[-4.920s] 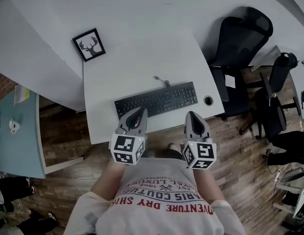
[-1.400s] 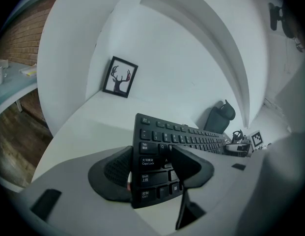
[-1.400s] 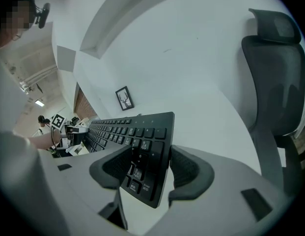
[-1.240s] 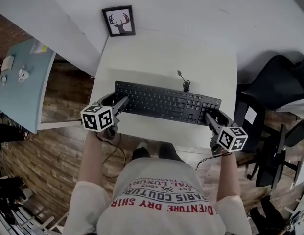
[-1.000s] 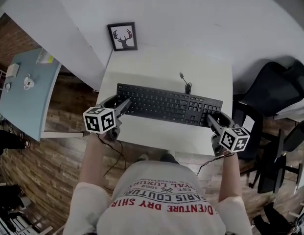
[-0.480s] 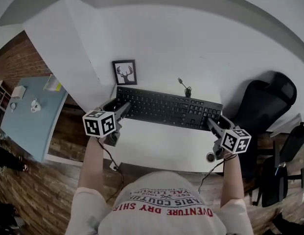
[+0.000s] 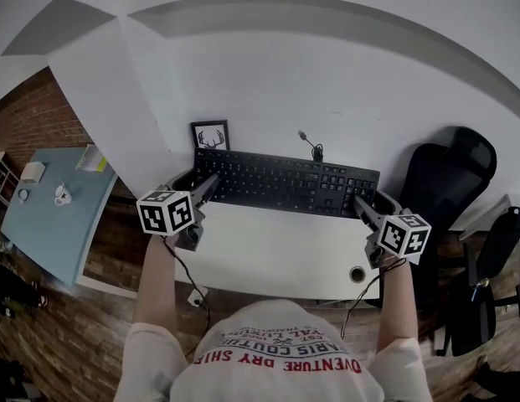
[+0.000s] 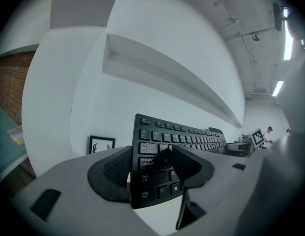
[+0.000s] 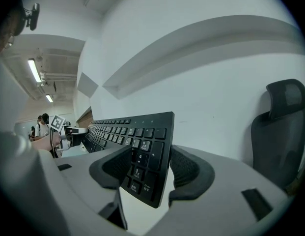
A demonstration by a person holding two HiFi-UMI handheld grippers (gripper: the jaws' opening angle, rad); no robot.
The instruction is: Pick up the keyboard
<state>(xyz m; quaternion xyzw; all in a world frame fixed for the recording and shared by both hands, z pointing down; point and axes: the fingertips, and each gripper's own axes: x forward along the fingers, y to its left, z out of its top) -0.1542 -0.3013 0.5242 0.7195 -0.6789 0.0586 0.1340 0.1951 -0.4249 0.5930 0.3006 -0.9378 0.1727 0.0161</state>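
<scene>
**White desk, keyboard held by its two ends: slip and snag risks**

White desk (image 7: pixel 276 249) against a white wall, with a small framed picture (image 7: pixel 210 136) at the back left and a black office chair (image 7: pixel 448 174) off to the right.

Findings:
- The black keyboard (image 7: pixel 285 182) hangs lengthwise between the two claws, over the far part of the desk. It appears to be clear of the surface, with its key face tipped toward the person.
- The left gripper (image 7: pixel 205 184) is closed onto the keyboard's left end. Its own view shows one pad on the key face and the other behind the board, with no gap.
- The right gripper (image 7: pixel 360 203) is closed the same way on the number-pad end.
- A short cable (image 7: pixel 310 145) rises from the back edge. Its plug end looks unattached.

Risks, as judged:
1. Each grip covers only a narrow strip at one end, and one pad bears on keys that give under pressure. A loosened squeeze could let that end slide out, and the board would swing down from the other claw.
2. If the hands drift apart or rise unevenly, the board would twist or be pulled out of a grip.
3. The far left corner sits just beside the framed picture. A push toward the wall could knock the picture over.
4. The loose cable could catch on the desk's edge during the carry.
</scene>
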